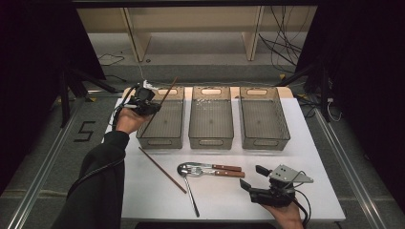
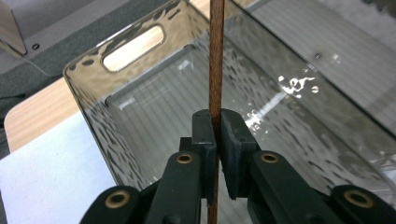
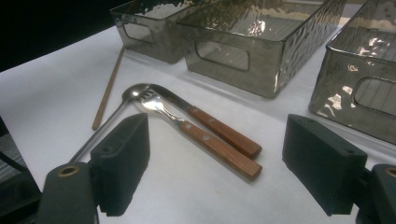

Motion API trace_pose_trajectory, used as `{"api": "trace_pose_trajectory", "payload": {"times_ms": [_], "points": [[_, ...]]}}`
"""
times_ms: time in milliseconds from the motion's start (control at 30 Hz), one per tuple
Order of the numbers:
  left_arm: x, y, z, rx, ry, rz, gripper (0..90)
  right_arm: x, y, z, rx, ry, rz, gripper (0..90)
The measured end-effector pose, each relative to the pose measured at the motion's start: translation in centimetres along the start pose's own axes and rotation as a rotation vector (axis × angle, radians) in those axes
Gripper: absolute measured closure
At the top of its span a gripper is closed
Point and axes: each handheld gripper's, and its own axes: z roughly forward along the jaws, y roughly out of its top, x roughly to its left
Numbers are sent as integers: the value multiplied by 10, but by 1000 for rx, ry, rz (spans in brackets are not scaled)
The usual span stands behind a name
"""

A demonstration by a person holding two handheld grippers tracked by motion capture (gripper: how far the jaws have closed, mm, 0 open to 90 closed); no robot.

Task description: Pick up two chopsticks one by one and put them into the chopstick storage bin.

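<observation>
My left gripper (image 1: 152, 106) is shut on a brown wooden chopstick (image 1: 161, 102), held tilted over the left clear bin (image 1: 161, 141). In the left gripper view the chopstick (image 2: 215, 51) runs upright between the closed pads, above the left bin (image 2: 86, 98). A second chopstick (image 1: 162, 170) lies on the white table in front of that bin. My right gripper (image 1: 251, 177) hovers open near the table's front right, nothing between its pads (image 3: 122, 163). Before it lie a fork (image 3: 198, 134), a knife (image 3: 210, 122), both wooden-handled, and a metal spoon (image 3: 122, 103).
Three clear textured bins stand in a row at the back of the white table (image 1: 296, 191): left, middle (image 1: 211, 139) and right (image 1: 265, 141). Beyond the table are a wooden shelf frame and cables on the floor. A person's dark sleeve (image 1: 98, 186) enters from the lower left.
</observation>
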Motion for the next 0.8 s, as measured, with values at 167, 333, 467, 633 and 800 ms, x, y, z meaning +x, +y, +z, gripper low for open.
{"api": "trace_pose_trajectory", "payload": {"times_ms": [167, 333, 467, 633, 800], "points": [[3, -4, 7, 29, 2, -20, 842, 0, 0, 0, -2, 1, -2, 239], [3, -7, 11, 41, 9, -34, 835, 1, 0, 0, 0, 2, 1, 239], [3, -9, 14, 48, 26, -48, 797, 1, 0, 0, 0, 3, 0, 239], [2, -10, 12, 58, 37, -71, 637, 1, 0, 0, 0, 2, 0, 239], [-7, -4, -4, 33, -7, -42, 507, 1, 0, 0, 2, 2, 0, 239]]}}
